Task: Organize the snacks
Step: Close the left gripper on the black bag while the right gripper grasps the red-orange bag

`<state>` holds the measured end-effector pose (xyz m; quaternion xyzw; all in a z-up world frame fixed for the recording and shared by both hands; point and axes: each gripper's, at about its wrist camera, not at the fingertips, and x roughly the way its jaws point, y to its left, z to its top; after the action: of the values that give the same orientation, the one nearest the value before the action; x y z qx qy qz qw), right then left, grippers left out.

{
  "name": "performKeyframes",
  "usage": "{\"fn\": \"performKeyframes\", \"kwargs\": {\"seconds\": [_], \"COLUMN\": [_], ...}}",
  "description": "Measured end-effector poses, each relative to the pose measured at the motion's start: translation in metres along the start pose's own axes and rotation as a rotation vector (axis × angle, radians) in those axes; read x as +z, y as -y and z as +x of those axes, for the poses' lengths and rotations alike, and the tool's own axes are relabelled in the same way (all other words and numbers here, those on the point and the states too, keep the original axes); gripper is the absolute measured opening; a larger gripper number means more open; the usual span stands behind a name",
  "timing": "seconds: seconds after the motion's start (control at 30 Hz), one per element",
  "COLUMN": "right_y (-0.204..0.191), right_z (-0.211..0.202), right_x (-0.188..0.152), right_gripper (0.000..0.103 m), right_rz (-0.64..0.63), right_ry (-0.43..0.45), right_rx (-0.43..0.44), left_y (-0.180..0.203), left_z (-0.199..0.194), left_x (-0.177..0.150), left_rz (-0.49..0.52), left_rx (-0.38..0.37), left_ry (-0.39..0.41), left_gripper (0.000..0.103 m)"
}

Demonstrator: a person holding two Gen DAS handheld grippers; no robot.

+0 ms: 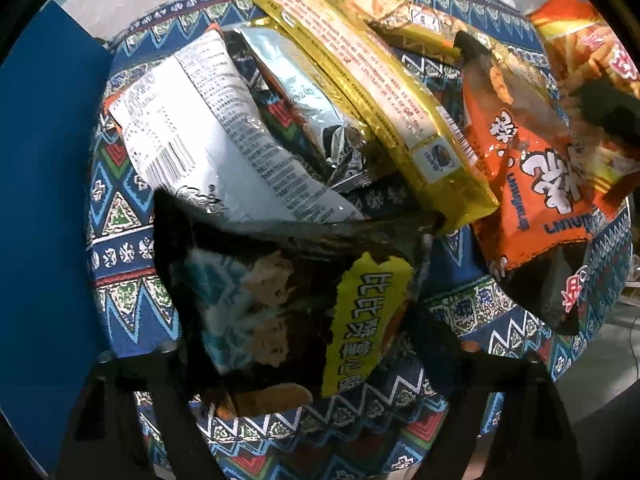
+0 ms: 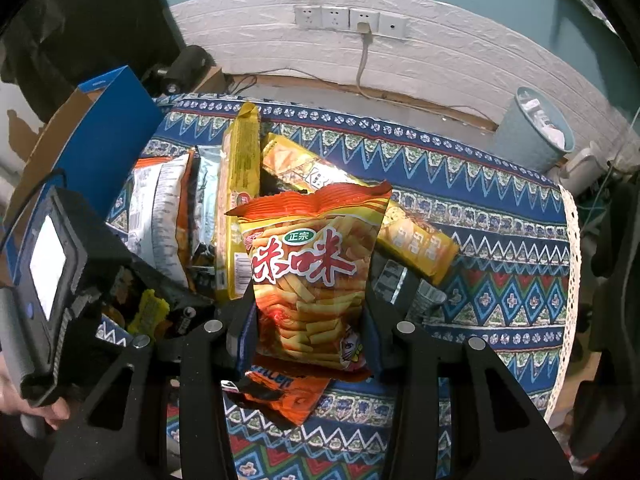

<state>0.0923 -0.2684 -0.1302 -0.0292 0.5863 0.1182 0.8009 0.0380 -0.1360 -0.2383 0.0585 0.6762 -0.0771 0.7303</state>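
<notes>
Our right gripper [image 2: 310, 332] is clamped on the lower part of an orange-red bag of fried potato sticks [image 2: 312, 264], jaws drawn in close against its sides, the bag lifted clear of the patterned cloth on the surface [image 2: 500, 240]. Our left gripper [image 1: 308, 360] points straight down over a dark snack bag with a yellow label [image 1: 288, 312]; the jaws stand fairly wide on either side of it, and since the pads are smeared at the bottom of that view, we think they are not yet pressing on it but cannot be sure. Just beyond lie a white-backed bag [image 1: 200, 132], a silver foil packet [image 1: 304, 104], a long gold biscuit pack [image 1: 372, 92] and an orange bag [image 1: 532, 184], all heaped and overlapping. A blue carton [image 2: 108, 120] stands open at the far left edge of the surface, seemingly where the snacks belong. We judge ourselves mid-sort: one bag in hand, another being reached for. Next the left jaws need to settle around the dark bag without snagging the white-backed one beside it, then the potato sticks should travel to the carton.
</notes>
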Motion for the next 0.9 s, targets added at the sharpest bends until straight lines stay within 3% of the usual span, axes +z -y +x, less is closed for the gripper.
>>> {"fn": "performKeyframes", "kwargs": {"seconds": [0.1,0.47,0.67,0.9], "right_y": [0.002,-0.006,-0.014,-0.021], "right_z": [0.0,-0.004,-0.005,-0.008], "right_x": [-0.001,0.003,0.004,0.005], "right_gripper": [0.042,0.042,0.042,0.042], "right_rz": [0.003,-0.006,-0.023,-0.033], "right_ry": [-0.001,0.006,0.003,0.011], "right_rx": [-0.001,0.002,0.004,0.004], "left_y": [-0.004,-0.015,-0.028,-0.041], "left_z": [-0.003,-0.016,-0.031,-0.066], "left_x": [-0.002,-0.019,-0.031,-0.055], "left_rz": [-0.003,0.001,0.008,0.019], "left_rx": [-0.028,-0.115,-0.127,-0.134], "left_ry": [-0.001,-0.024,-0.032,0.037], "left_gripper": [0.069,0.069,0.069,0.069]}}
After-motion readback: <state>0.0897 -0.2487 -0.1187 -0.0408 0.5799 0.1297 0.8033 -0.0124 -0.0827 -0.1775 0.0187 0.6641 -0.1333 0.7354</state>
